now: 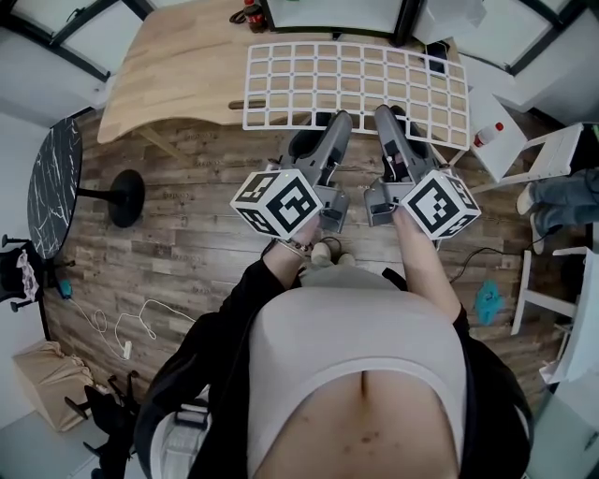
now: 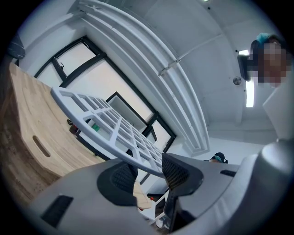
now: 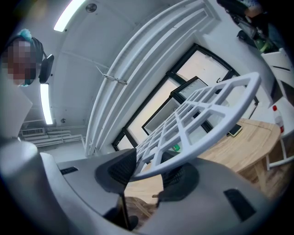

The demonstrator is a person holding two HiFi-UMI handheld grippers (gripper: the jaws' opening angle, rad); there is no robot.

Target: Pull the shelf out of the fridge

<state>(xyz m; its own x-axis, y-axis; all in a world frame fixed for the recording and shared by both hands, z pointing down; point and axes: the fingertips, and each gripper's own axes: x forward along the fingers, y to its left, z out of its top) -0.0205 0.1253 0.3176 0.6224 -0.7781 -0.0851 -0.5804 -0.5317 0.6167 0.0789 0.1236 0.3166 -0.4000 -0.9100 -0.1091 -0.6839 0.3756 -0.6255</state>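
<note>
Since my left tool (image 1: 337,120) and right tool (image 1: 385,114) clamp the shelf (image 1: 356,79) over the counter (image 1: 178,75), no fridge visible, I judge the pulling finished.

The left tongs (image 1: 334,122) and right tongs (image 1: 387,114) cover part of the shelf's (image 1: 357,90) near edge; the top edge cuts off the surface (image 1: 178,75) and a reddish thing (image 1: 248,13).

Shelf (image 1: 356,86) above the table's (image 1: 178,75) right half, chair (image 1: 545,154) farther right

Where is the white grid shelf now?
Head view, top centre: white grid shelf, near edge gripped by left gripper and right gripper, over the wooden table's edge.
</note>
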